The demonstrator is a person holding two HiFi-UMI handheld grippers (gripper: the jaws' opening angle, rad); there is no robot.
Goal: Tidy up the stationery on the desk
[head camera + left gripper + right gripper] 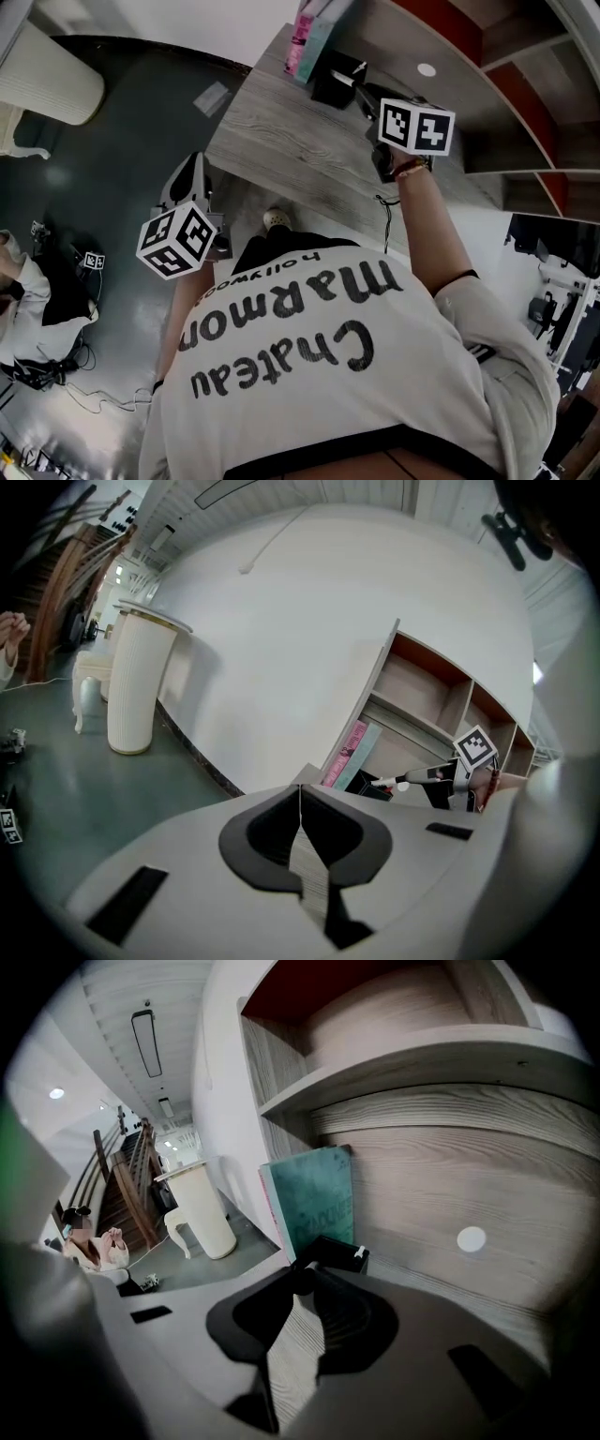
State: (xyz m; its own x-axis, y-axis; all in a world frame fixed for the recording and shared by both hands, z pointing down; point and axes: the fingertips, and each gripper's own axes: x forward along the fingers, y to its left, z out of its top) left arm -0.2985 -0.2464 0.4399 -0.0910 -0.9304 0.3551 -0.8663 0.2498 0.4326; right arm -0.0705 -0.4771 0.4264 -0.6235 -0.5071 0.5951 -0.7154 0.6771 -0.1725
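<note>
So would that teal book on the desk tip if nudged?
Probably: the teal book stands on its narrow edge, so a sideways push could topple it. It looks slim, so likely light. The pink book beside it may steady that side.

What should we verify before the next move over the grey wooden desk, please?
1. Right gripper shut on the slim light-coloured pen: ok.
2. Pen pointing towards the black box-shaped container: ok.
3. Container's opening free to take the pen: cannot tell.
4. Left gripper shut, empty, and off the edge of the grey wooden desk, out of the way: ok.
5. Upright teal and pink books beside the container, apart from the pen: ok.
</note>
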